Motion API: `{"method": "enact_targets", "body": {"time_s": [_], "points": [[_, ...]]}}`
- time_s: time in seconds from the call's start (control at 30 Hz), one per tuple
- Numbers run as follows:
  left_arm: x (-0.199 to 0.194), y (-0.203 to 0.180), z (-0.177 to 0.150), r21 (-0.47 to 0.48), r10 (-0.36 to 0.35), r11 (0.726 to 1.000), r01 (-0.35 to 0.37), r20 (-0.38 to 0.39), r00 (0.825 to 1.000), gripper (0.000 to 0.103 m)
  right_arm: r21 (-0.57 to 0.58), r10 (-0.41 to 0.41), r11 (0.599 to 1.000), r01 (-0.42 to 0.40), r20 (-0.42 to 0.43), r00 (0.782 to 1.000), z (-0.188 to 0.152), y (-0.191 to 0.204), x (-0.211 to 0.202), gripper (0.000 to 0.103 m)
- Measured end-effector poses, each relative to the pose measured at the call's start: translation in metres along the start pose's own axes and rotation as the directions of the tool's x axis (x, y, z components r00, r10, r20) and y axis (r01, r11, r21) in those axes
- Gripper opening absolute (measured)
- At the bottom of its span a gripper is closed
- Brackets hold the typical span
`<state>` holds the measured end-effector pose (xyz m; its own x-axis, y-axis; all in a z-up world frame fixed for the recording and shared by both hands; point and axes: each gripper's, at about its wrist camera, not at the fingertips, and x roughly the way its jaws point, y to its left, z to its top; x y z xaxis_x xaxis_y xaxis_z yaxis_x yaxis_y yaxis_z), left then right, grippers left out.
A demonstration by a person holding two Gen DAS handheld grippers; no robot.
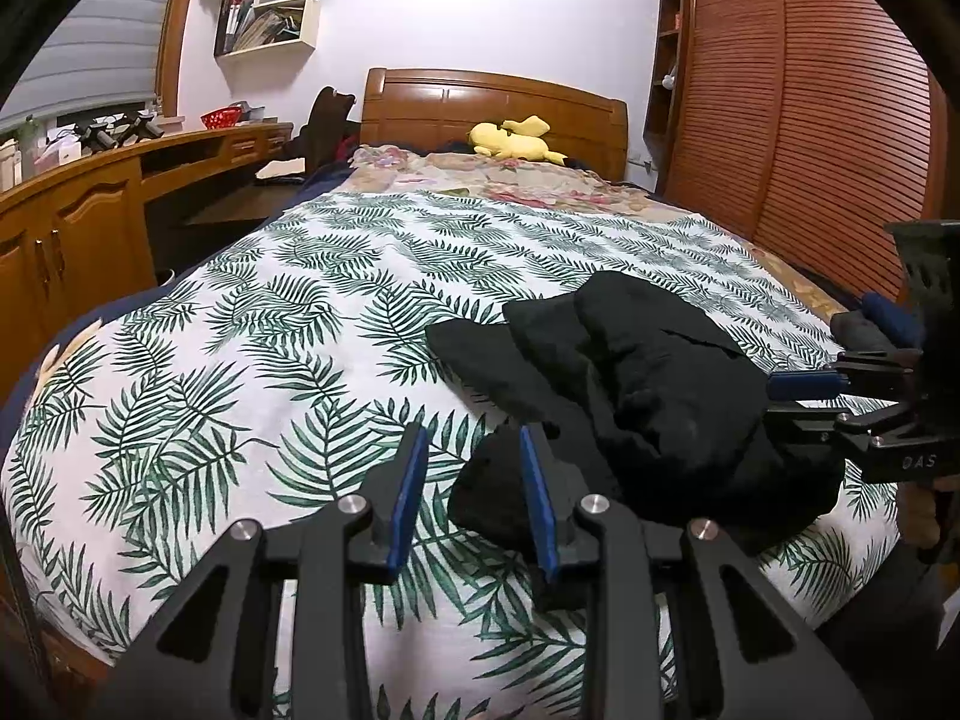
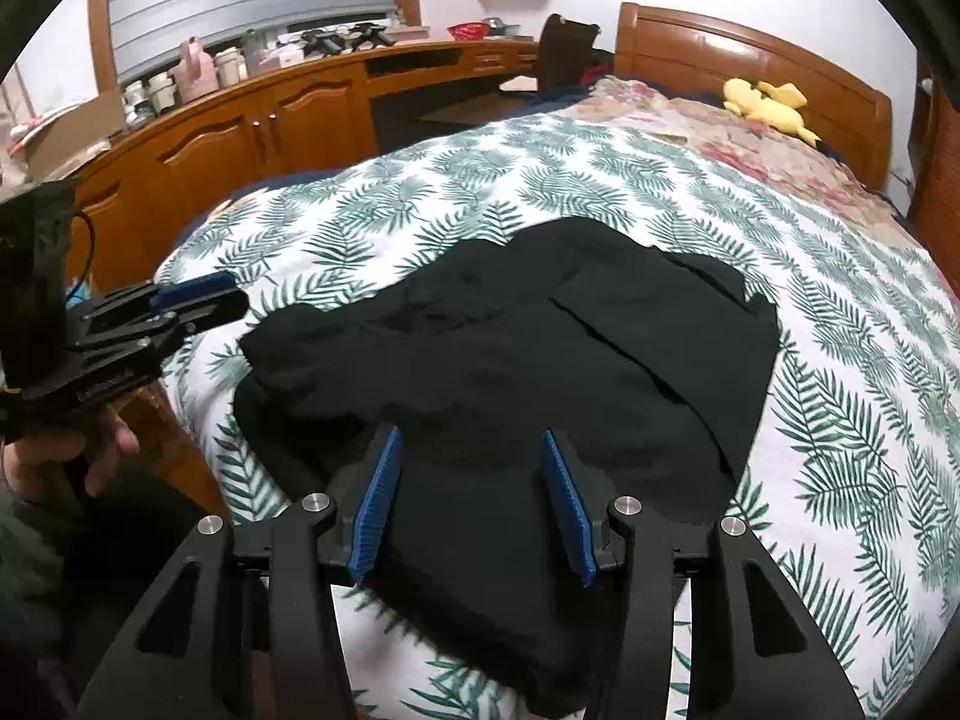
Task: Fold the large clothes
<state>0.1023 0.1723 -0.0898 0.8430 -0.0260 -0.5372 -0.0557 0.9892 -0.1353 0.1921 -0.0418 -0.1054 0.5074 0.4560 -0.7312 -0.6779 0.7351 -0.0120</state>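
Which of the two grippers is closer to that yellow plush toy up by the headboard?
Neither clearly: the left gripper and right gripper both sit at the bed's foot end, far from the yellow plush toy.

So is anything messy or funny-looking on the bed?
Yes. The black garment lies bunched and creased on the leaf-print bedspread, not yet neatly folded, with one corner poking out beside the left gripper. A yellow plush toy is flopped by the headboard.

Home bedroom. I'm at the near end of a bed [image 1: 336, 276] with palm-leaf cover, wooden headboard [image 1: 492, 102] far, yellow plush toy [image 1: 513, 141] by it. Slatted wardrobe doors [image 1: 798, 114] right, built-in wooden worktop with cabinets [image 2: 258, 120] left, wall shelves [image 1: 270, 6] with books.
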Motion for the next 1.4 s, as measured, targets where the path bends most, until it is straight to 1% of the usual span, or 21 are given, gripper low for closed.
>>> {"method": "enact_targets", "body": {"time_s": [0.07, 0.23, 0.37, 0.5, 0.57, 0.6, 0.63, 0.67, 0.7, 0.73, 0.83, 0.93, 1.03, 1.1, 1.13, 1.2, 1.23, 1.27, 1.3, 1.33, 1.4], "points": [[-0.001, 0.001, 0.000, -0.002, 0.001, 1.000, -0.001, -0.001, 1.000, 0.030, -0.004, 0.017, 1.000, -0.017, 0.001, 1.000, 0.002, 0.003, 0.001, 0.049], [-0.003, 0.001, 0.001, -0.004, -0.005, 1.000, 0.005, 0.006, 1.000, 0.030, -0.018, 0.019, 1.000, -0.020, -0.016, 1.000, 0.006, 0.013, 0.009, 0.049], [-0.005, 0.000, 0.001, 0.002, -0.003, 1.000, 0.003, 0.009, 1.000, 0.030, -0.021, 0.023, 1.000, -0.023, -0.032, 0.999, 0.003, 0.015, 0.017, 0.050], [-0.005, 0.001, 0.001, -0.002, 0.003, 1.000, -0.003, 0.003, 1.000, 0.030, -0.023, 0.062, 0.998, -0.063, -0.051, 0.997, -0.001, 0.018, 0.027, 0.050], [-0.006, 0.001, -0.001, -0.002, 0.005, 1.000, -0.005, 0.000, 1.000, 0.030, -0.041, 0.064, 0.997, -0.067, -0.077, 0.995, -0.004, 0.022, 0.036, 0.049], [-0.006, 0.002, -0.002, -0.005, 0.007, 1.000, -0.007, -0.004, 1.000, 0.030, -0.057, 0.062, 0.996, -0.067, -0.085, 0.994, -0.005, 0.025, 0.040, 0.045], [-0.005, 0.003, -0.003, -0.009, 0.008, 1.000, -0.008, -0.011, 1.000, 0.030, -0.069, 0.075, 0.994, -0.081, -0.091, 0.993, -0.006, 0.027, 0.044, 0.029], [-0.005, 0.004, -0.004, -0.014, 0.006, 1.000, -0.007, -0.018, 1.000, 0.030, -0.075, 0.074, 0.994, -0.080, -0.087, 0.994, -0.007, 0.028, 0.045, 0.017], [-0.005, 0.005, -0.005, -0.021, 0.004, 1.000, -0.005, -0.024, 1.000, 0.030, -0.072, 0.080, 0.994, -0.086, -0.079, 0.994, -0.007, 0.027, 0.044, 0.010], [-0.006, 0.005, -0.005, -0.026, 0.003, 1.000, -0.004, -0.029, 1.000, 0.030, -0.060, 0.096, 0.993, -0.100, -0.071, 0.993, -0.005, 0.026, 0.042, 0.006], [-0.013, 0.007, -0.006, -0.044, -0.006, 0.999, 0.004, -0.029, 1.000, 0.030, -0.047, 0.161, 0.986, -0.162, -0.018, 0.987, 0.003, 0.029, 0.028, 0.004], [-0.022, 0.008, -0.006, -0.052, -0.001, 0.999, 0.000, -0.022, 1.000, 0.030, -0.040, 0.205, 0.978, -0.205, -0.015, 0.979, 0.007, 0.036, 0.025, 0.003], [-0.027, 0.007, -0.003, -0.058, 0.000, 0.998, -0.001, -0.019, 1.000, 0.030, -0.041, 0.214, 0.976, -0.215, -0.026, 0.977, 0.006, 0.035, 0.027, 0.003], [-0.027, 0.002, 0.000, -0.056, -0.008, 0.998, 0.007, -0.022, 1.000, 0.030, -0.027, 0.205, 0.978, -0.206, -0.023, 0.978, 0.008, 0.031, 0.024, 0.004], [-0.026, 0.000, 0.002, -0.053, -0.012, 0.999, 0.011, -0.022, 1.000, 0.030, -0.024, 0.200, 0.979, -0.200, -0.018, 0.980, 0.009, 0.029, 0.020, 0.005], [-0.024, -0.010, 0.008, -0.037, -0.028, 0.999, 0.027, -0.025, 0.999, 0.030, -0.044, 0.164, 0.986, -0.163, 0.007, 0.986, 0.013, 0.023, 0.007, 0.015], [-0.023, -0.015, 0.010, -0.029, -0.035, 0.999, 0.034, -0.027, 0.999, 0.030, -0.054, 0.136, 0.989, -0.134, 0.030, 0.990, 0.015, 0.017, -0.002, 0.034], [-0.022, -0.020, 0.012, -0.021, -0.042, 0.999, 0.041, -0.029, 0.999, 0.030, -0.056, 0.115, 0.992, -0.112, 0.053, 0.992, 0.018, 0.010, -0.009, 0.055], [-0.021, -0.026, 0.014, -0.012, -0.049, 0.999, 0.048, -0.031, 0.998, 0.030, -0.055, 0.095, 0.994, -0.091, 0.076, 0.992, 0.019, 0.001, -0.017, 0.060], [-0.020, -0.031, 0.017, -0.006, -0.054, 0.999, 0.054, -0.031, 0.998, 0.030, -0.051, 0.077, 0.996, -0.072, 0.089, 0.993, 0.020, -0.007, -0.021, 0.061], [-0.016, -0.042, 0.020, 0.002, -0.066, 0.998, 0.066, -0.037, 0.997, 0.030, -0.027, 0.002, 1.000, 0.000, 0.104, 0.995, 0.023, -0.034, -0.028, 0.061]]}}
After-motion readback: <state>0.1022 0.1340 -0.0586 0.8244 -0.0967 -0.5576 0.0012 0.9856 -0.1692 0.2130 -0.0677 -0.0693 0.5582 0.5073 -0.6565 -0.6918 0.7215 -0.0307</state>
